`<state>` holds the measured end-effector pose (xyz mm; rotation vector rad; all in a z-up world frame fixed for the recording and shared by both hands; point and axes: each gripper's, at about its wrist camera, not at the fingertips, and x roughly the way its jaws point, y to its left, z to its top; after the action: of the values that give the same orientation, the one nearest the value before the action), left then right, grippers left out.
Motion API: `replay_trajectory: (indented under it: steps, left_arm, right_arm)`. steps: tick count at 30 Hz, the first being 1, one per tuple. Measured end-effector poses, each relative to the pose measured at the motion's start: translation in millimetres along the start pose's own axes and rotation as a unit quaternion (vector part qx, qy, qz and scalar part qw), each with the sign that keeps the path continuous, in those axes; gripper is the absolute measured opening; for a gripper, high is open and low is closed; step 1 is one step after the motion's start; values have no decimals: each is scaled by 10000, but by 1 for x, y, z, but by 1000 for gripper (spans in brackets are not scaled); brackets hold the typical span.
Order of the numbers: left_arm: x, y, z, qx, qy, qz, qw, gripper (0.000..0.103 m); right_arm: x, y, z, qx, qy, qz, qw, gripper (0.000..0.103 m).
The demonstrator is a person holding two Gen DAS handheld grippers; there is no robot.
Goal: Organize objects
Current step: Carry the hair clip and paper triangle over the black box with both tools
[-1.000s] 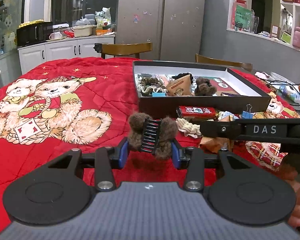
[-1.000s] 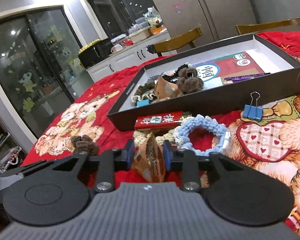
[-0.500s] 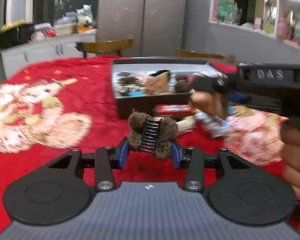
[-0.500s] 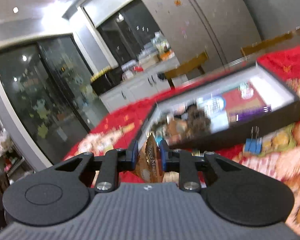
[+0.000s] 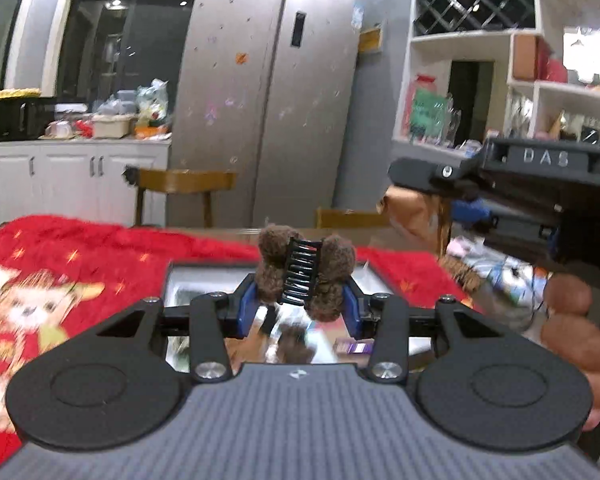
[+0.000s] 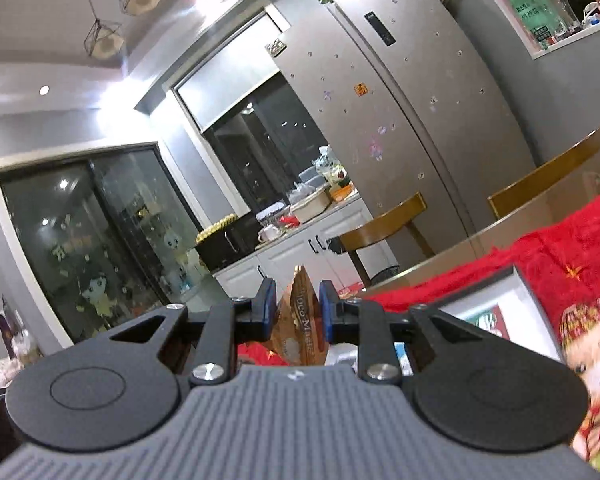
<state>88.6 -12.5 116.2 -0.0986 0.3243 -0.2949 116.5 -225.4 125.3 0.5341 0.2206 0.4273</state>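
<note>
My left gripper (image 5: 300,304) is shut on a brown fuzzy hair claw clip (image 5: 306,278) and holds it raised above the dark open box (image 5: 204,270) on the red cloth. My right gripper (image 6: 298,312) is shut on a brown snack packet (image 6: 300,320), lifted high. The box's white inside (image 6: 496,308) shows below it on the right. In the left wrist view the right gripper (image 5: 452,200) sits up at the right with the packet (image 5: 412,212) in it.
A red quilted cloth with bear pictures (image 5: 60,272) covers the table. Wooden chairs (image 5: 184,184) stand behind it, then a steel fridge (image 5: 268,112) and white cabinets (image 5: 76,176). Shelves (image 5: 540,80) fill the right wall. Small items lie blurred inside the box.
Both grippers have risen and tilted up from near the cloth, each still holding its object. The left has moved forward over the box, and the right now hangs high beside it.
</note>
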Motion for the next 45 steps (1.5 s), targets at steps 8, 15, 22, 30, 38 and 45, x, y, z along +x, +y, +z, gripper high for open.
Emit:
replay_trajectory:
  steps: [8,15,22,30,38,45]
  left_arm:
    - [69,-4,38,-433,7,-299,9986,49]
    - [149,-14,31,-223,274,-128,9993,49]
    - [214,-2,-7,-296,1015,52,9944,49]
    - [241,-8,-39,71,1212,161,9925,49]
    - [234,-19,-60,396,1042,171,9936,49]
    - [219,-31,-69,665,600,295,9955,49]
  right_arm:
    - [26,-35,4,57,-282,-413,9987,26]
    - [53,-84,-18,153,-306,-950,9949,26]
    - [80,-124,-39,296,148,-1091,9935,26]
    - [91,-129,-56,187,501,-1292,9902,26]
    - [92,-134,-64,130,640,-1417,9877,26]
    - [93,-132,-71,-265,429,-1652,9850,26]
